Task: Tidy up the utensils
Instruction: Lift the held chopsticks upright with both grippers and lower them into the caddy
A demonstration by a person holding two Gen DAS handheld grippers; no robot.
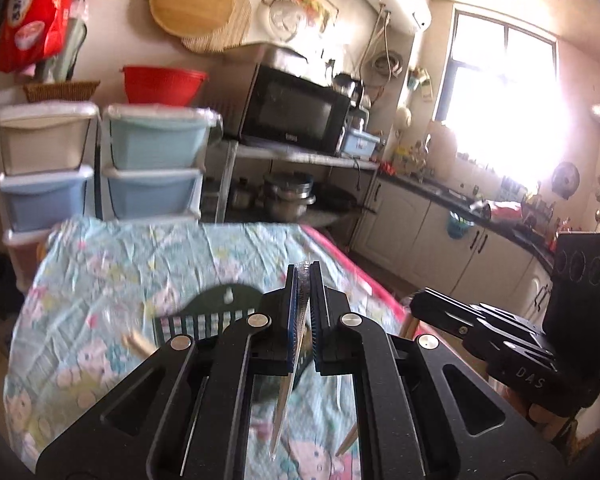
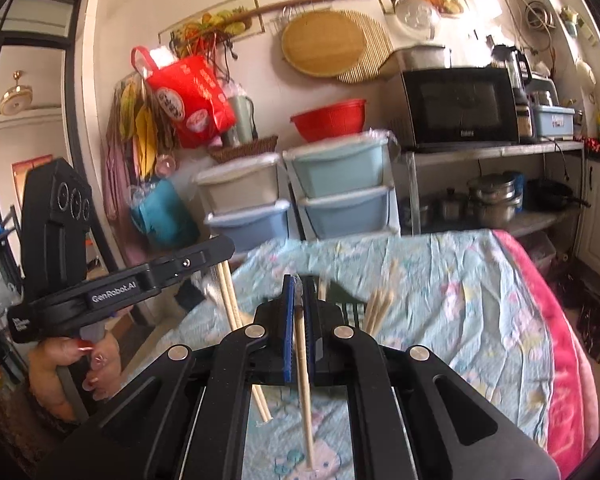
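Observation:
My left gripper is shut on a pair of chopsticks in clear wrap that hangs down below the pads. In the right wrist view the same pair of chopsticks dangles from the left gripper, which a hand holds at the left. My right gripper is shut on a wooden chopstick that points down toward the cloth. Behind both grippers a dark green utensil basket stands on the table. The basket is partly hidden in the right wrist view, with several chopsticks sticking out of it.
The table wears a light blue cartoon cloth with a pink edge on the right. Loose chopsticks lie by the basket. Stacked plastic drawers, a microwave on a shelf and kitchen counters stand beyond.

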